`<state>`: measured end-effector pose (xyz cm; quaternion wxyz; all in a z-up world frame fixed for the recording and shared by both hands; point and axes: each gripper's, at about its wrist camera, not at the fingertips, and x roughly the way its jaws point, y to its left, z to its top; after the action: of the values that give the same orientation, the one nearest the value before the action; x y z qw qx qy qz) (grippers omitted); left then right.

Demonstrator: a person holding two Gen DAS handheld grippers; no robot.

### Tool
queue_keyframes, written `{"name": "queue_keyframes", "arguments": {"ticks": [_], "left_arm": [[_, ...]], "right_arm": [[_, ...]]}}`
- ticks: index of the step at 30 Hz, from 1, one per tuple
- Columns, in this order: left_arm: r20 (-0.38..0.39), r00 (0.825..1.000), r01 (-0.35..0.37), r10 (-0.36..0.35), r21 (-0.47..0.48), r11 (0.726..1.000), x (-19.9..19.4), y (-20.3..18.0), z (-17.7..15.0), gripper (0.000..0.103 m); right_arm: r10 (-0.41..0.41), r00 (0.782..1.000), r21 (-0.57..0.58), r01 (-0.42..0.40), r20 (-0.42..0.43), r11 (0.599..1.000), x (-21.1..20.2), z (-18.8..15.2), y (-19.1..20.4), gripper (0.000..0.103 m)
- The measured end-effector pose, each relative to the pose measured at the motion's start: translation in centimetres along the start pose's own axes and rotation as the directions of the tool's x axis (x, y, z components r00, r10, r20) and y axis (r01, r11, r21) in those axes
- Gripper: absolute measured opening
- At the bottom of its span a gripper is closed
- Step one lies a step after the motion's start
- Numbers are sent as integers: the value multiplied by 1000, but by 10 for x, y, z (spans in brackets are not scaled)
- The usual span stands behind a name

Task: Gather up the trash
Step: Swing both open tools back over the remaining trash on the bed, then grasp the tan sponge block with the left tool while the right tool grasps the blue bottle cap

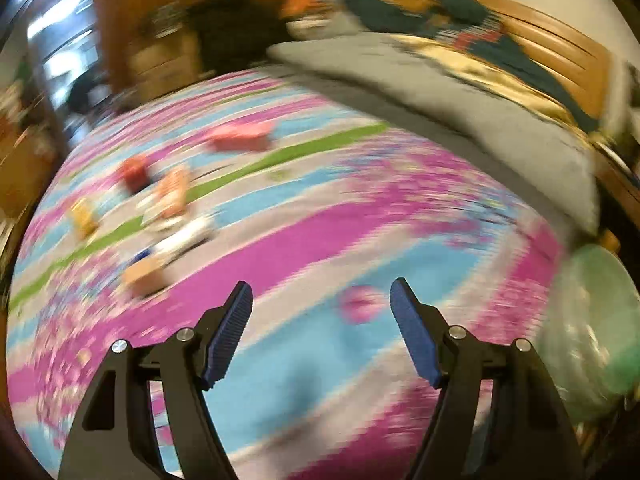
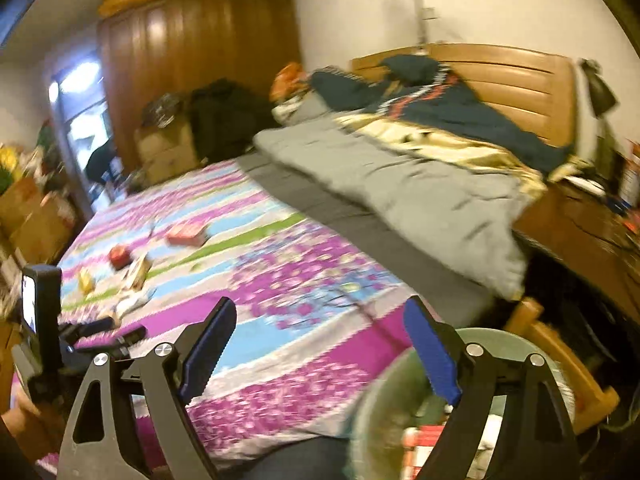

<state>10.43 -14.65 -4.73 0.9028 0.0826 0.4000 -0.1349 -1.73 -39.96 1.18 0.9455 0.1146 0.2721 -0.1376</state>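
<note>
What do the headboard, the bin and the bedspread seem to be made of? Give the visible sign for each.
Headboard: wood, glossy; orange-brown with carved grooves.
Bin: probably plastic; pale green, smooth round rim.
Bedspread: printed cloth; matte, pink, blue and green bands, lying soft.

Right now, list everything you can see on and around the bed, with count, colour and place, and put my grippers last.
bedsheet: one, pink, blue and green floral stripes, covering the near half of the bed.
trash pieces: about six, red, orange, yellow and white, scattered on the sheet's far left part; blurred.
red box: one, flat, farthest of the trash.
grey duvet: one, bunched toward the headboard.
dark blue blanket: one, by the headboard.
headboard: one, wooden.
wardrobe: one, brown, behind the bed.
bin: one, green, at the bed's near right corner, some trash inside.
left gripper: open, empty, over the sheet.
right gripper: open, empty, near the bin.
</note>
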Motion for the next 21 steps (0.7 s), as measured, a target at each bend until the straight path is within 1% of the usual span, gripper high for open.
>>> {"name": "queue_keyframes", "arguments": {"ticks": [1,2,3,4,5,8,11,13,15,18,21], "left_arm": [[4,999,-43,43,-39,998,2,17,-2,71],[0,994,-109,110,-102,989,6,42,-4,72],[-11,990,-143,144,-147,979,9,58,-5,74],[-33,983,-184,181,-221,958,16,81,-5,75],[-55,978,-210,203,-278,937,23,101,-6,75],[-95,964,-264,247,-364,893,42,138,-2,75],[-98,960,-281,263,-391,877,57,155,4,78],[-103,955,-295,277,-392,871,69,160,8,79],[-122,950,-313,288,-373,874,84,159,12,79],[-130,959,-283,253,-353,892,95,157,13,79],[-150,956,-289,251,-344,894,107,157,14,79]], "right_arm": [[18,1000,-14,-18,-13,1000,7,-1,11,86],[35,999,-25,-36,-29,999,13,-1,21,86],[51,998,-33,-53,-47,998,21,-1,33,86],[64,996,-38,-67,-61,997,26,-2,42,86],[76,995,-43,-79,-72,996,32,-2,49,86],[105,988,-64,-112,-109,992,47,-4,74,87],[114,983,-89,-127,-141,988,60,-7,90,87],[116,980,-98,-132,-160,986,66,-10,94,88],[114,977,-101,-134,-179,986,72,-13,97,88],[110,973,-101,-133,-203,986,80,-16,99,88],[109,970,-100,-133,-218,986,85,-18,98,88]]}}
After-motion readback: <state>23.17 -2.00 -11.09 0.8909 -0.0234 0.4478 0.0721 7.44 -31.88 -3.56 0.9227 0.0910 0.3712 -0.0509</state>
